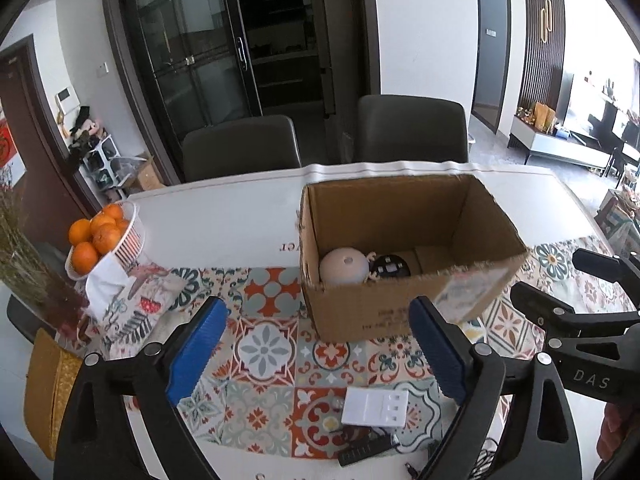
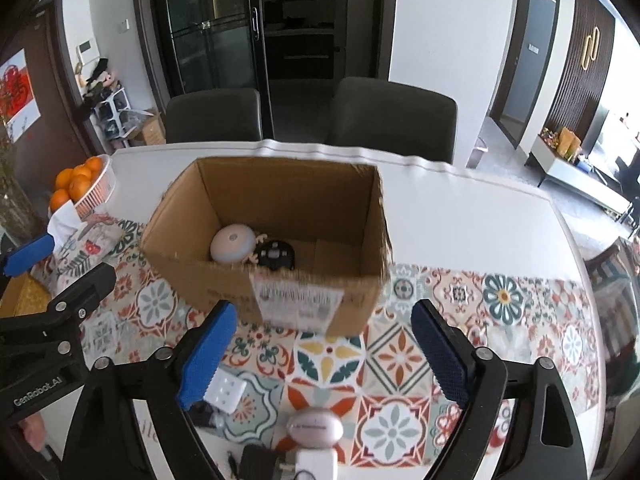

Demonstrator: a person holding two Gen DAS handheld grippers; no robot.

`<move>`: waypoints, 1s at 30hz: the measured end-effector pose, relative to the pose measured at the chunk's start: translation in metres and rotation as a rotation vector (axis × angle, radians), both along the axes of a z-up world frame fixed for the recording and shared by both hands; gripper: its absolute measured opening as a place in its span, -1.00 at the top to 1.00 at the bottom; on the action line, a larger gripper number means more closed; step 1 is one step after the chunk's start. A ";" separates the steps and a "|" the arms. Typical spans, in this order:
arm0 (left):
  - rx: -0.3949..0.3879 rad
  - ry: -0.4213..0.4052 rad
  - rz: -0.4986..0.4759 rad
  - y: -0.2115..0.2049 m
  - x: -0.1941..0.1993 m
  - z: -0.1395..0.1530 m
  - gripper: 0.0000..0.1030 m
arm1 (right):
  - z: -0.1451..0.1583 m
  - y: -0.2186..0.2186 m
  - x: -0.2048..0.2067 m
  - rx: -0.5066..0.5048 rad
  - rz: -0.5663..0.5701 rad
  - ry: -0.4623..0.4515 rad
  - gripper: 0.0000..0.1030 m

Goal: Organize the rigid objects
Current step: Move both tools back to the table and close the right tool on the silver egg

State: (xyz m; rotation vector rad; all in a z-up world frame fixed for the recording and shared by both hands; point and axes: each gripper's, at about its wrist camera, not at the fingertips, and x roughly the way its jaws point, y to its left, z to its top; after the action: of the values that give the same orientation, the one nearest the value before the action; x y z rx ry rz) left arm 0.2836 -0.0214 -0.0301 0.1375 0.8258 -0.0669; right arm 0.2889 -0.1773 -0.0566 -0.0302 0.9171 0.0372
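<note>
L gripper (image 1: 316, 344) was wide open, nothing between its blue pads; it hung over the tiled mat short of the cardboard box (image 1: 404, 316). R gripper (image 2: 324, 350) likewise wide open and empty, also on the near side of the box.

In the box, w/ plenty of room left: a pale round device (image 2: 232, 245) and a black round gadget (image 2: 276, 255), touching, in the near-left corner.

Still out, nearer than the box, at the mat's near edge: white switch plate (image 1: 375, 407), black remote-like bar (image 1: 366, 449), pinkish oval case (image 2: 315, 429), white plug adapter (image 2: 316, 465), dark charger block (image 2: 256, 462).

Est. under half done: 2 items in, approx 5 left. Basket of oranges (image 1: 96, 236) sat left of the box, prob. not part of the job.
</note>
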 end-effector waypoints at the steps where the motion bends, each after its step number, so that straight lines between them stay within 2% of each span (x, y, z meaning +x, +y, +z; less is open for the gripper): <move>1: -0.010 0.011 -0.002 0.000 -0.003 -0.002 -0.83 | -0.002 -0.001 -0.004 0.006 0.001 0.004 -0.74; 14: -0.037 0.102 0.025 0.000 -0.038 -0.044 -0.83 | -0.047 -0.007 -0.039 0.041 -0.009 0.071 -0.74; 30: -0.020 0.258 0.074 0.005 -0.052 -0.108 -0.83 | -0.122 -0.004 -0.050 0.062 -0.006 0.244 -0.74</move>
State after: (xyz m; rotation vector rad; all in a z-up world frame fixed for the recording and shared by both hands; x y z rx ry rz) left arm 0.2312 -0.0165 -0.1377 0.0800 1.0862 -0.0239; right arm 0.2392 -0.1811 -0.1782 0.0352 1.1598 0.0646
